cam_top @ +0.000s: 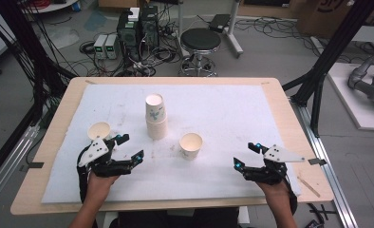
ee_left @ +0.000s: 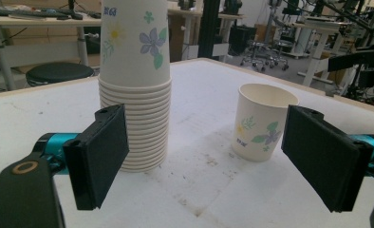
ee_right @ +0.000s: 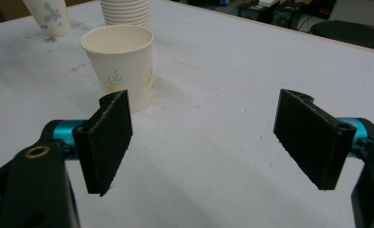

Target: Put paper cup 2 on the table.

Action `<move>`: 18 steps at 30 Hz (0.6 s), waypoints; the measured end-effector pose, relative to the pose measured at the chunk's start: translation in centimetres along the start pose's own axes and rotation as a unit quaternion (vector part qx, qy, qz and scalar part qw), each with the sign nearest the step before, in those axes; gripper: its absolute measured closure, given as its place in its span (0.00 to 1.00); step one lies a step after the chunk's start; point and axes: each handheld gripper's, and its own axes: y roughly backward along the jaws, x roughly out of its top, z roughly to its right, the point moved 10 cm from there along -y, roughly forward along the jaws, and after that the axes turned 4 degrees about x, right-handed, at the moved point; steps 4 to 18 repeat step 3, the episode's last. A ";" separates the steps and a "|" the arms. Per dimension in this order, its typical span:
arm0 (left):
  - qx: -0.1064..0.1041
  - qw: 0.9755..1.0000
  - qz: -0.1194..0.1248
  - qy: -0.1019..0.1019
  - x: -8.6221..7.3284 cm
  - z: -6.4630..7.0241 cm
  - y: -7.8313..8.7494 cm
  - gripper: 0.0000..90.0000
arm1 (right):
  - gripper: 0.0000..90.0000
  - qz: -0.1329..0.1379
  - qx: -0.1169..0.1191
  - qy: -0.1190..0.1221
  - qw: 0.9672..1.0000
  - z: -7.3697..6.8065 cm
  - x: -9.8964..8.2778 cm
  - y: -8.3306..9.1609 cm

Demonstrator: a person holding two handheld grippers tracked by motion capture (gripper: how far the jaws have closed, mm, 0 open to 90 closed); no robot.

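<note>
A tall stack of flowered paper cups (cam_top: 155, 116) stands upright mid-table on the white mat (cam_top: 223, 109). One single cup (cam_top: 191, 145) stands to its right and nearer me, and another single cup (cam_top: 99, 130) stands at the left. My left gripper (cam_top: 131, 147) is open just right of the left cup, with nothing between its jaws. In the left gripper view the left gripper (ee_left: 204, 161) faces the stack (ee_left: 135, 95) and the single cup (ee_left: 263, 121). My right gripper (cam_top: 245, 155) is open and empty, right of the middle cup. The right gripper (ee_right: 209, 142) has that cup (ee_right: 121, 61) ahead at its left.
The mat covers most of a wooden table (cam_top: 61, 118). A thin wooden stick (cam_top: 308, 185) lies near the front right corner. Beyond the far edge stand a black stool (cam_top: 201, 40) and computer boxes (cam_top: 137, 28) among floor cables.
</note>
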 end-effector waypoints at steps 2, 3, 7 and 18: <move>0.000 1.000 -0.001 -0.001 0.0 0.0 0.0 0.18 | 0.23 -0.001 0.001 -0.001 1.000 0.0 0.0 0.0; 0.001 1.000 -0.001 -0.002 0.0 0.0 0.0 0.18 | 0.23 -0.002 0.001 -0.001 1.000 0.0 0.0 0.0; 0.001 1.000 -0.001 -0.002 0.0 0.0 0.0 0.18 | 0.23 -0.002 0.001 -0.001 1.000 0.0 0.0 0.0; 0.001 1.000 -0.001 -0.002 0.0 0.0 0.0 0.18 | 0.23 -0.002 0.001 -0.001 1.000 0.0 0.0 0.0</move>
